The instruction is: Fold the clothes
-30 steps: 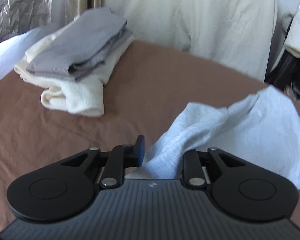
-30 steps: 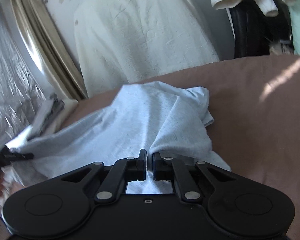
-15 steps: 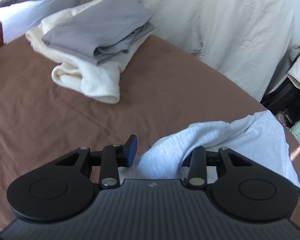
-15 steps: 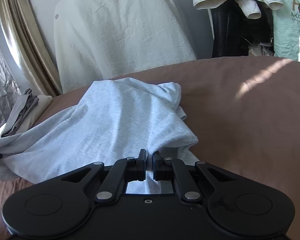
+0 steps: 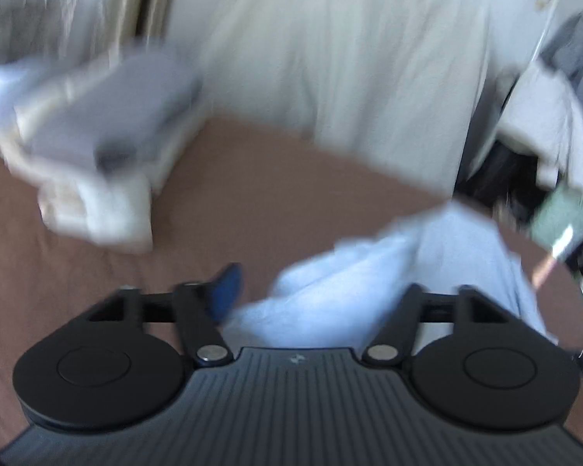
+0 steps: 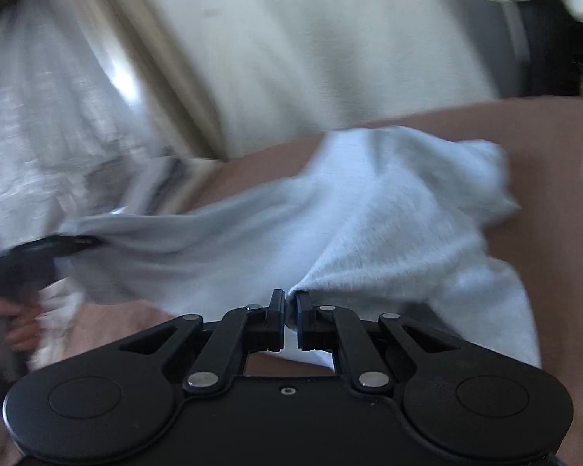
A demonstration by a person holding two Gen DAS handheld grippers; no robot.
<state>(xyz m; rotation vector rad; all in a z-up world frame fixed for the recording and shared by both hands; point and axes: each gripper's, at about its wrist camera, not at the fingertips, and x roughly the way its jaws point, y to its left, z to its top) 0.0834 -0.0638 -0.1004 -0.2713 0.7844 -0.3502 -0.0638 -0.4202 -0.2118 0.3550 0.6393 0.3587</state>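
The left gripper (image 5: 315,291) has just been opening, its jaws now standing apart round the pale blue shirt (image 6: 369,225) at lower centre (pads seemingly no longer pressing). The right gripper (image 6: 289,310) stays clamped on a fold – likely keeping it anchored on the brown bedcover (image 5: 252,194).

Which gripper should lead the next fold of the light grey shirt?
Right. The right gripper is clamped on the light grey shirt; the left gripper has just been opening, cloth loose between its jaws.
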